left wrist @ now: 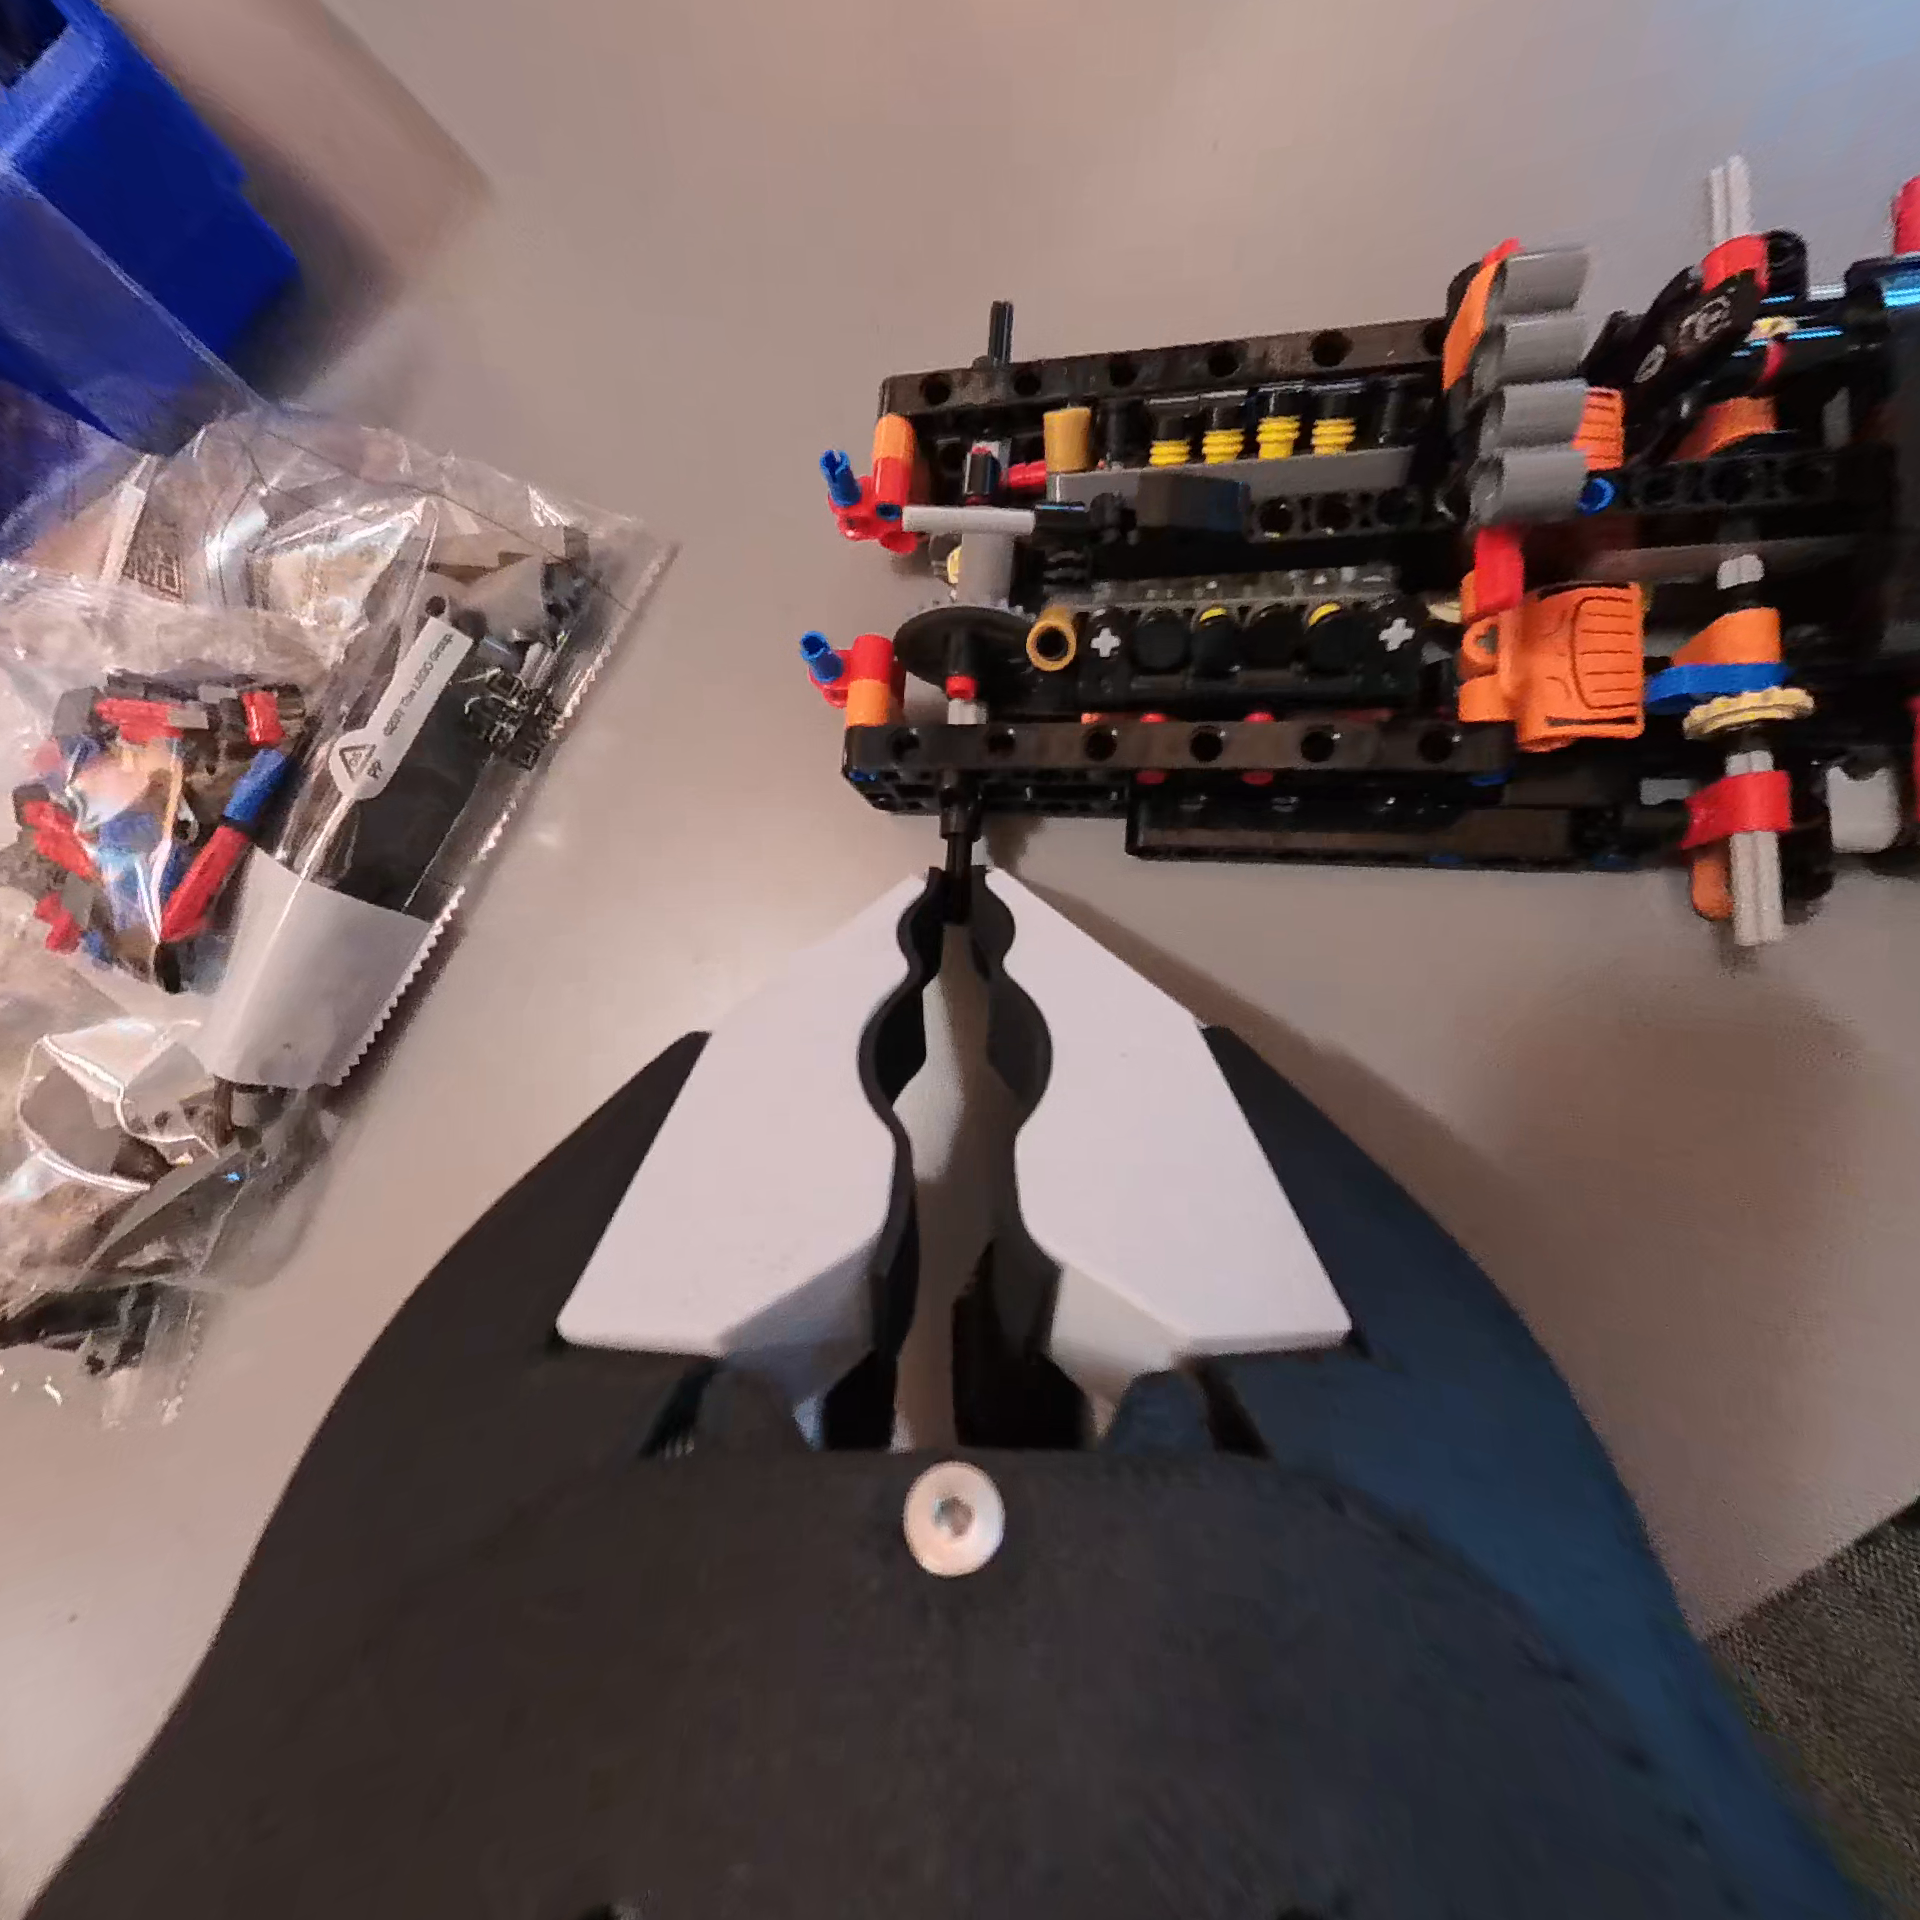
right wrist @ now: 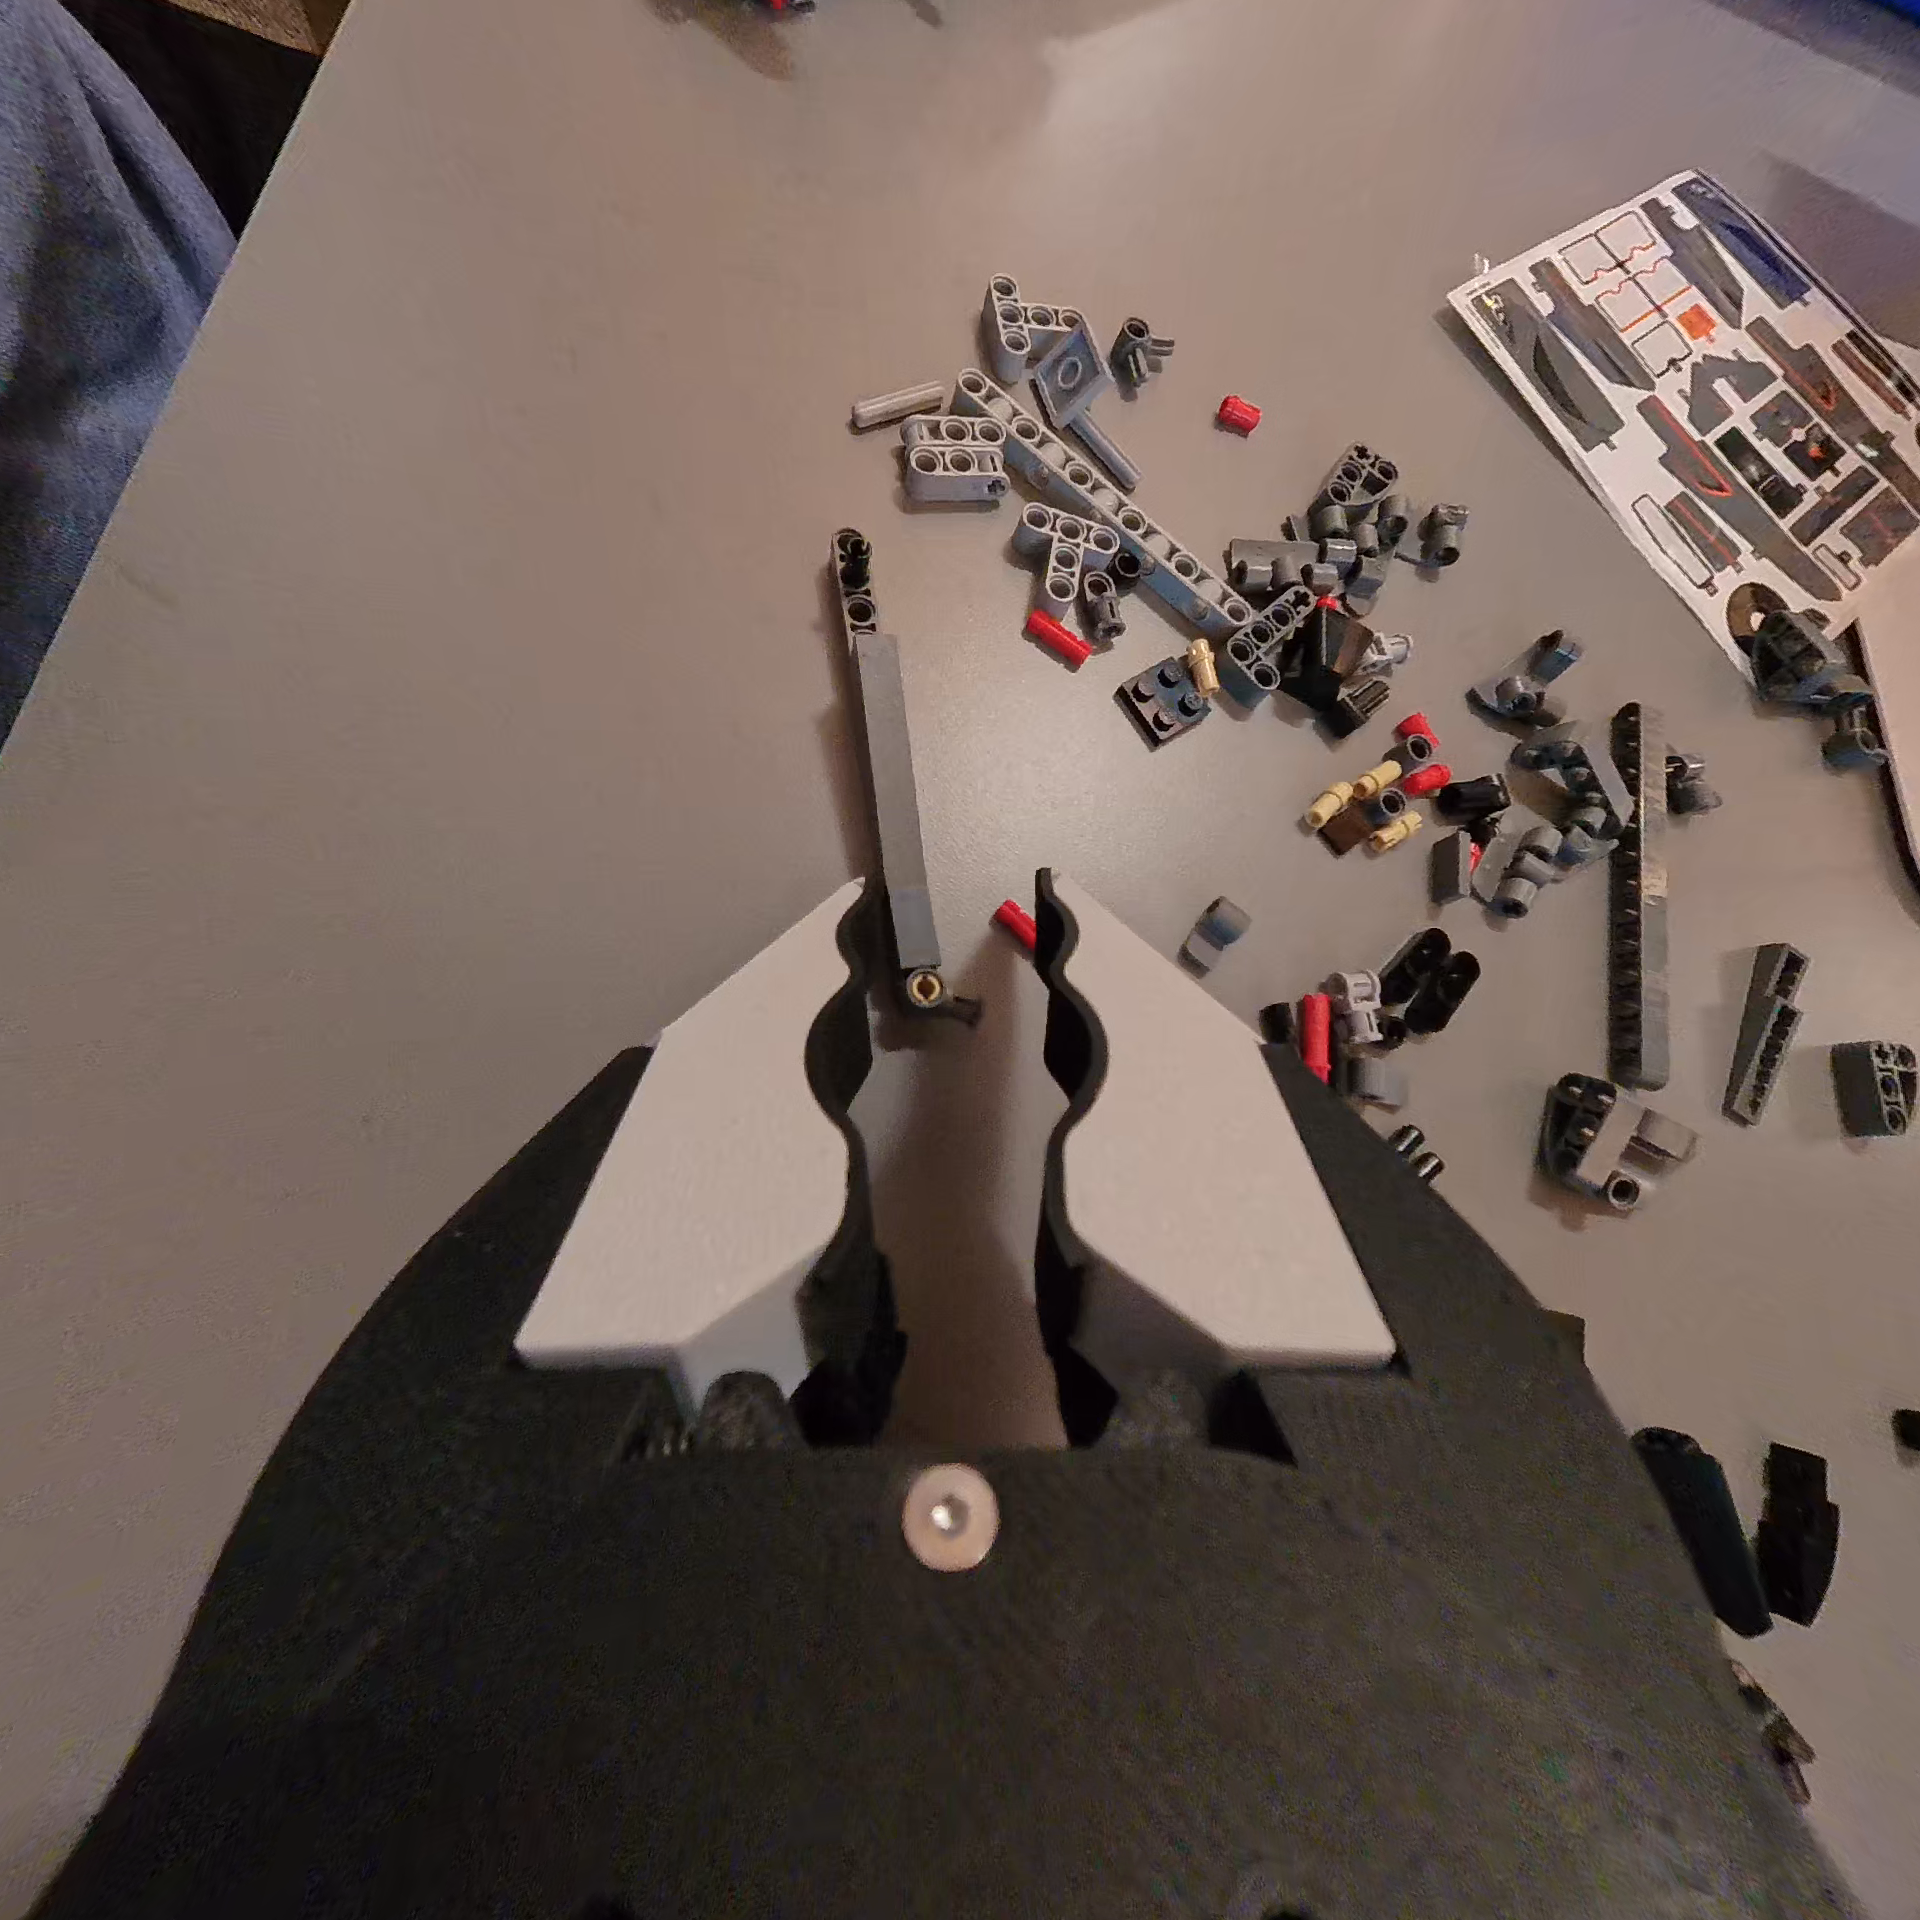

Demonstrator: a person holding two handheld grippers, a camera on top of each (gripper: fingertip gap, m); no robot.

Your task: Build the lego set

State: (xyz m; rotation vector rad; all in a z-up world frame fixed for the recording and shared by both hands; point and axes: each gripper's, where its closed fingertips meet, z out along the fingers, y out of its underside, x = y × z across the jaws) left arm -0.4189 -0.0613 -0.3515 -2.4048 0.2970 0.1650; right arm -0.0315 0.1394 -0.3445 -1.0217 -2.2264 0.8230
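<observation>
Left gripper (left wrist: 954, 902): clenched, tips pinching a thin black pin (left wrist: 957, 844) at its near end.
Black pin: upright along the finger line, far end meeting the near black beam of the lego chassis (left wrist: 1299, 613).
Lego chassis: directly ahead of the left tips and stretching off to the right; long black frame with orange, red, yellow and grey parts, lying flat on the table (left wrist: 1195, 156).
Blue pins (left wrist: 837, 480): two, poking from the chassis's left end, above and left of the clamped tips.
Parts bag (left wrist: 260, 831): clear plastic, well left of the left gripper, holding red, blue and dark pieces.
Blue bin (left wrist: 114, 208): top left corner, behind the bag, blurred.
Right gripper (right wrist: 951, 899): released, jaws apart, nothing between the pads.
Dark grey beam assembly (right wrist: 891, 774): long and narrow, lying on the table (right wrist: 520, 520); near end in the gap close to the left finger, far end running ahead, away from the tips; contact with the finger not clear.
Red pin (right wrist: 1014, 924): just beside the right fingertip, partly hidden by it.
Loose pieces (right wrist: 1195, 561): grey, black, red and tan parts scattered ahead and right of the right gripper.
Sticker sheet (right wrist: 1714, 416): far right, beyond the scatter.
Blue sleeve (right wrist: 83, 364): left edge of the right wrist view, off the table.
</observation>
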